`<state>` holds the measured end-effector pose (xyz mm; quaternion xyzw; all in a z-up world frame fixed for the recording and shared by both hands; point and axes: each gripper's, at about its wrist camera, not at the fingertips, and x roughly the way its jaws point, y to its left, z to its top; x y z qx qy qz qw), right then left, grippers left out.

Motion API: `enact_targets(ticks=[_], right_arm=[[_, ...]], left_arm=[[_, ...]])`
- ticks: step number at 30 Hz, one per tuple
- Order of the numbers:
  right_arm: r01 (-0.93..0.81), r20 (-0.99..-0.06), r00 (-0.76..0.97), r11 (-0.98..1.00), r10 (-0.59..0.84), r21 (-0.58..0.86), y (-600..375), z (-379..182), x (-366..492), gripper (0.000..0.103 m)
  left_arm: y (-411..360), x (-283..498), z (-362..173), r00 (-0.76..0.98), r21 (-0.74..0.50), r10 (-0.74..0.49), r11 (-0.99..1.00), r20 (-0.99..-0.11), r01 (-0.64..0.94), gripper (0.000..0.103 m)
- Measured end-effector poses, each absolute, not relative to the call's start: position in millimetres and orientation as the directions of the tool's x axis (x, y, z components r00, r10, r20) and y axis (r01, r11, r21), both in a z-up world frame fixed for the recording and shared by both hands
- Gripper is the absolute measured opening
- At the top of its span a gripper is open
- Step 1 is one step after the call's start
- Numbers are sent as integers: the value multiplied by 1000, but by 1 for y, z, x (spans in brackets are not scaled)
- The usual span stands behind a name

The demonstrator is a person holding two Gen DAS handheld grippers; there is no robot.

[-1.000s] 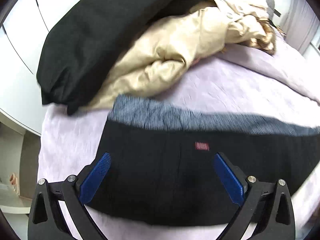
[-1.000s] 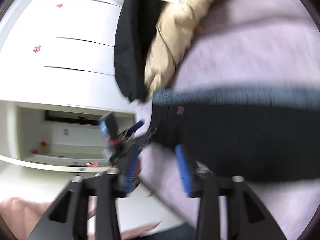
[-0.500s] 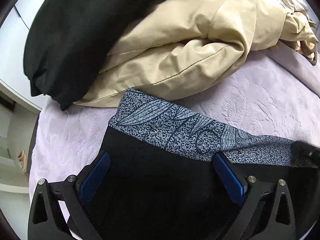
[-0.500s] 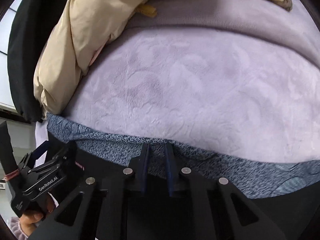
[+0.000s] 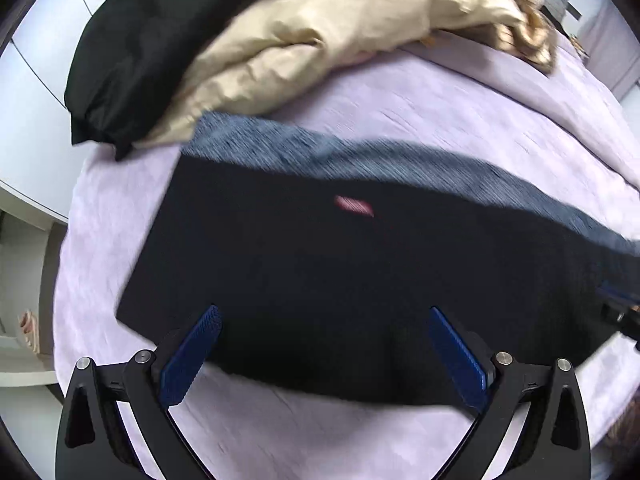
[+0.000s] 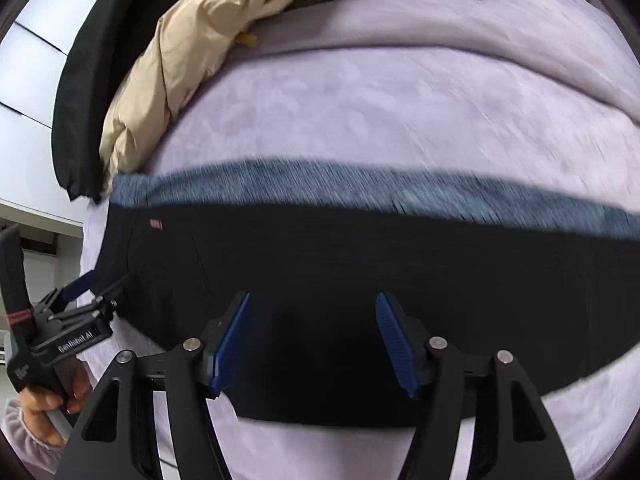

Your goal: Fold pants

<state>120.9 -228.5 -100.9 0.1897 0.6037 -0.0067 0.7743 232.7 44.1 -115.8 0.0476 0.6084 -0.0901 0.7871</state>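
The black pants with a grey-blue patterned band along the far edge (image 5: 320, 280) lie flat on the lilac plush bedspread (image 6: 360, 112) as a long, fairly tidy rectangle. The two layers look aligned, so at least one fold — leg laid over leg, by my reading — seems done. A small red label (image 5: 354, 205) shows on the black fabric, just on the near side of the patterned band.

Beyond the pants, touching the band's far left corner, sits a crumpled beige padded jacket (image 5: 312, 40), and left of that jacket a black garment (image 5: 140, 48) hangs over the bed's edge. Neither is part of the job.

The left gripper (image 5: 324, 356) hovers over the near edge of the pants with its blue-padded jaws wide apart and nothing pinched between them. In the right wrist view the same tool (image 6: 80, 308) shows at the pants' left end, held by a hand (image 6: 48, 400) in a pale cuff. The right gripper (image 6: 316, 336) is above the near half of the pants, farther along toward the right; its jaws are opening, and the cloth lies below them rather than between the pads — no grip that I can see.

What is left, judging by the shape: the strip is still long, so it likely needs one or two folds across its length, end over end, to become a compact stack. Motion blur hides fine wrinkles, so I cannot say how smooth the layers are.
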Motion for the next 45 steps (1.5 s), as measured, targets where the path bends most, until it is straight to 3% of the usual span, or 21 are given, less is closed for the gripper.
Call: enact_targets(ticks=[10,26,45], right_arm=[[400,-941,303,876,150,268,-247,-83,29,87],[540,-925,334,768,180,344,-321,-86,-35,88],[517,-922,327,778,206,357,-501,-97,-93,88]], left_arm=[[-15,174,-92,156,-95,-161,927,-974,363,103],[-106,126,-74,123,-33,-108,867,-987,497,103],[-278,65,-68,108,55,9,897,-994,439,103]])
